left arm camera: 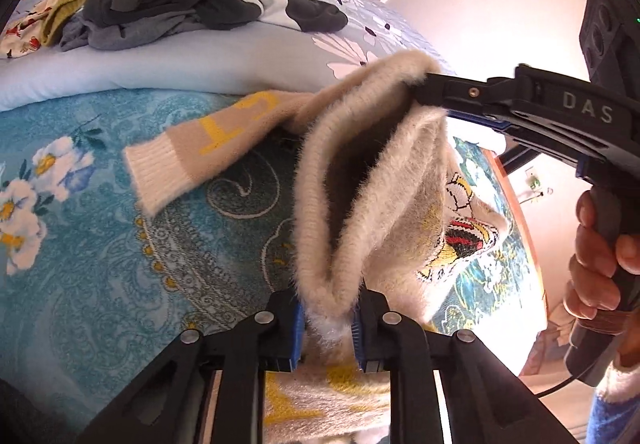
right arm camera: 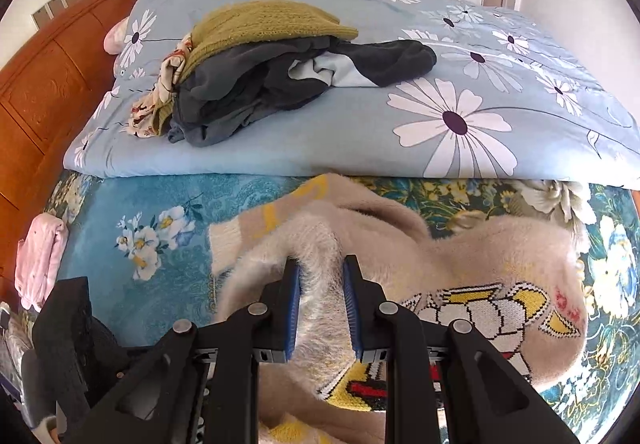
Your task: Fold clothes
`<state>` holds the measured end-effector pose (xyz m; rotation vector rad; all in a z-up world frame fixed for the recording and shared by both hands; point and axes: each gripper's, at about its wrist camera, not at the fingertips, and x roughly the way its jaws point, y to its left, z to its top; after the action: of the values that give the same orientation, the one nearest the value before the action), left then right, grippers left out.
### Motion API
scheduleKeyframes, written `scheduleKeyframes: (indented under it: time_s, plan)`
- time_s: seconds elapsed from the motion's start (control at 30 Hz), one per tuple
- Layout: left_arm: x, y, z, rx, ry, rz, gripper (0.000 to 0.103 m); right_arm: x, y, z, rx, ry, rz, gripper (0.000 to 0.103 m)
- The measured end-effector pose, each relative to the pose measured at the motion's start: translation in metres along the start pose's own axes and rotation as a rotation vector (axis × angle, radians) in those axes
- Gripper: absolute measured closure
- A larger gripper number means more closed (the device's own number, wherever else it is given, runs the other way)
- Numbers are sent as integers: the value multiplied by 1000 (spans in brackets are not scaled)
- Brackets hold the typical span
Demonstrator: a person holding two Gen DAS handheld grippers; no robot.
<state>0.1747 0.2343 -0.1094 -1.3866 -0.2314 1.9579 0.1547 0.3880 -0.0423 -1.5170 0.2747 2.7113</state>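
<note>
A fuzzy beige sweater with yellow letters and a cartoon print hangs lifted over the teal flowered bed sheet. My left gripper is shut on a thick fold of its edge, the blue pads pressing the fuzz from both sides. Further along the same edge, my right gripper clamps the cloth, with a person's hand on its handle. In the right wrist view the right gripper pinches a ridge of the sweater. One sleeve trails down onto the sheet.
A pale blue daisy quilt lies folded across the back of the bed, with a pile of green, grey and flowered clothes on it. An orange wooden headboard and a pink cloth are at the left.
</note>
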Motion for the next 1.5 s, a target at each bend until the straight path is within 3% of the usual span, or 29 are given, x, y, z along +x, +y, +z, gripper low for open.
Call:
scheduleKeyframes:
  time_s: [0.23,0.4,0.43,0.6,0.73,0.8,0.83,0.87,0.97,1.07,1.2,1.23,1.27,1.3,1.33,1.4,1.5]
  plan:
    - [-75,62,39,-199,-158,8,84,14,61,63,-36,-50,73,82]
    - [-135,131,49,-289,-225,100,85,40,134,102,-93,-41,152,86]
    - [-145,147,48,-310,-226,119,85,46,153,107,-119,-37,177,95]
    - [-180,228,37,-445,-210,211,87,81,251,115,-249,3,206,95]
    - [-190,290,17,-585,-195,213,88,92,288,111,-251,30,291,95]
    - [-200,317,5,-647,-208,216,89,92,292,110,-268,28,294,95]
    - [-207,328,0,-667,-222,236,103,95,289,109,-278,35,280,95]
    - [-218,339,-3,-676,-250,281,103,99,284,109,-288,44,263,95]
    - [-248,371,-19,-748,-310,292,103,116,257,108,-279,87,203,95]
    - [-258,388,-30,-766,-331,205,102,141,212,108,-180,142,145,95]
    - [-226,383,-22,-699,-250,114,100,166,151,106,-10,175,80,93]
    - [-214,379,-20,-685,-222,88,92,171,138,106,34,176,70,79]
    - [-201,374,-20,-675,-187,77,74,175,125,106,85,174,64,70]
    - [-188,369,-19,-663,-153,68,63,178,113,106,135,166,69,63]
    - [-175,363,-19,-643,-119,68,50,179,107,106,164,158,71,63]
    - [-153,351,-19,-597,-65,56,47,179,100,107,186,149,57,63]
    - [-136,342,-15,-560,-33,35,42,158,110,114,102,54,3,63]
